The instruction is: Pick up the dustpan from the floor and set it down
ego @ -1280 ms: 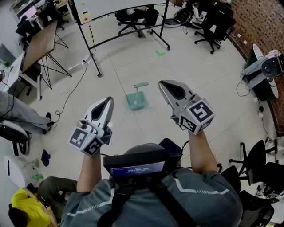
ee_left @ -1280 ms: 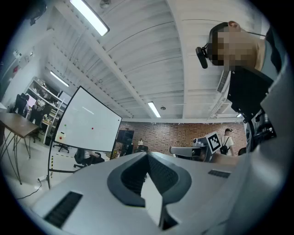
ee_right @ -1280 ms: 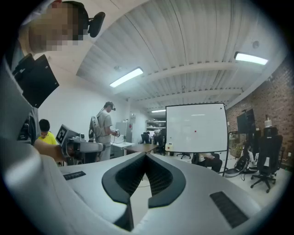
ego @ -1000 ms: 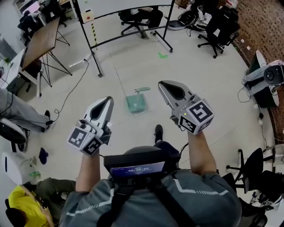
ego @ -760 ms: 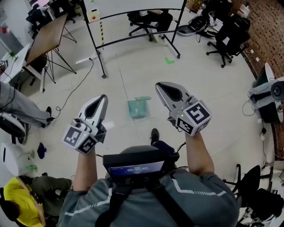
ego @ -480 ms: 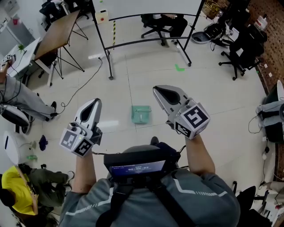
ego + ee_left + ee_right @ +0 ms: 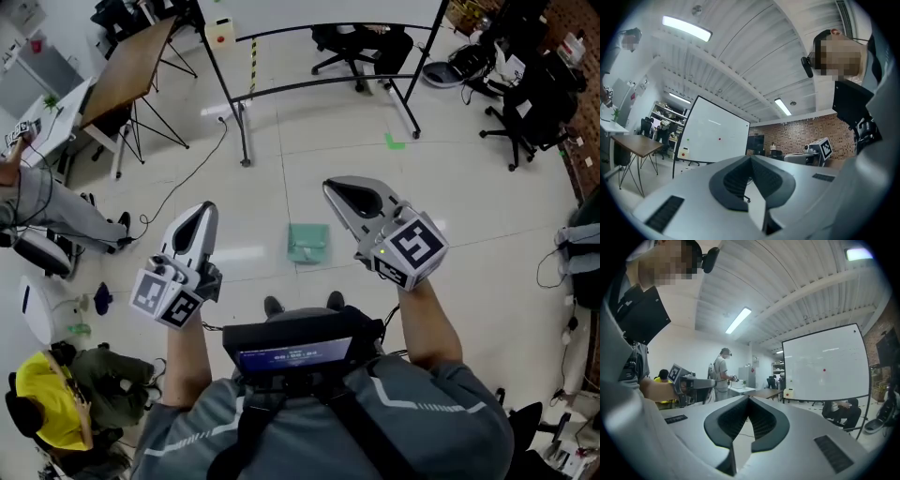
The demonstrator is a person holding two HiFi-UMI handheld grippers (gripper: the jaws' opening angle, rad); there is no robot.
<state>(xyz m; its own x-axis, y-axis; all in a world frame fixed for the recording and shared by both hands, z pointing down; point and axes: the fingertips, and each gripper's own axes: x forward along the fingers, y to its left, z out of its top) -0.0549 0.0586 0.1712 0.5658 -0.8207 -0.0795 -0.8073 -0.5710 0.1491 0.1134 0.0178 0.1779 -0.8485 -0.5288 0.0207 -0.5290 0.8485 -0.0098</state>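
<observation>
The green dustpan (image 7: 308, 243) lies flat on the pale tiled floor, just ahead of the person's shoes (image 7: 274, 306). In the head view it sits between the two grippers and well below them. My left gripper (image 7: 207, 210) is held level at the left, its jaws shut with nothing in them. My right gripper (image 7: 331, 188) is level at the right, also shut and empty. The dustpan appears in neither gripper view. The left gripper (image 7: 751, 157) faces a whiteboard and brick wall. The right gripper (image 7: 749, 398) faces the whiteboard and desks.
A whiteboard on a black wheeled frame (image 7: 328, 84) stands ahead. A wooden desk (image 7: 131, 75) is at the far left and office chairs (image 7: 525, 103) at the far right. A cable (image 7: 178, 187) trails over the floor. A seated person in yellow (image 7: 37, 394) is at the lower left.
The person has walked forward. The dustpan now lies nearer, between the grippers and close to the feet. Both grippers travelled along, still level and shut.
</observation>
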